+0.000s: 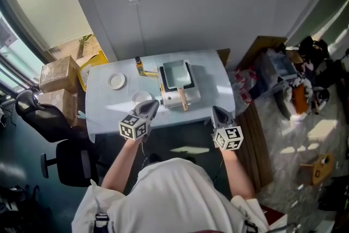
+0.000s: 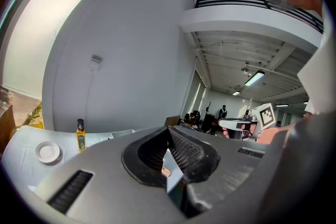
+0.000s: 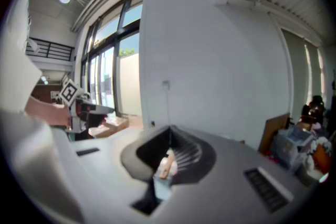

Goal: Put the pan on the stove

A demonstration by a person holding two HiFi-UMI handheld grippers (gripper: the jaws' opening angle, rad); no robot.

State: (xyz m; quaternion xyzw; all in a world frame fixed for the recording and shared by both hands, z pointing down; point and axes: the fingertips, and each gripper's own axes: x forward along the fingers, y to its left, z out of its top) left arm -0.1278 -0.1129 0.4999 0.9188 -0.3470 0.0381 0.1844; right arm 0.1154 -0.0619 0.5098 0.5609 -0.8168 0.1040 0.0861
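Observation:
A rectangular grey pan [image 1: 177, 75] with a wooden handle [image 1: 184, 100] rests on a white portable stove [image 1: 190, 96] in the middle of the table [image 1: 103, 112]. The handle points toward me. My left gripper [image 1: 153, 105] hovers at the table's near edge, left of the stove, jaws shut with nothing in them. My right gripper [image 1: 217, 111] hangs at the near edge to the stove's right, also shut and empty. In the left gripper view the closed jaws [image 2: 169, 132] hide most of the stove. The right gripper view shows closed jaws [image 3: 169, 131] with a bit of the wooden handle [image 3: 167, 165] below them.
An oil bottle [image 1: 138, 65] and a small white plate [image 1: 116, 81] stand at the back left of the table; another white dish [image 1: 139, 97] lies by my left gripper. Cardboard boxes [image 1: 57, 73] and an office chair [image 1: 65, 161] are on the left, a wooden board [image 1: 256, 139] and clutter on the right.

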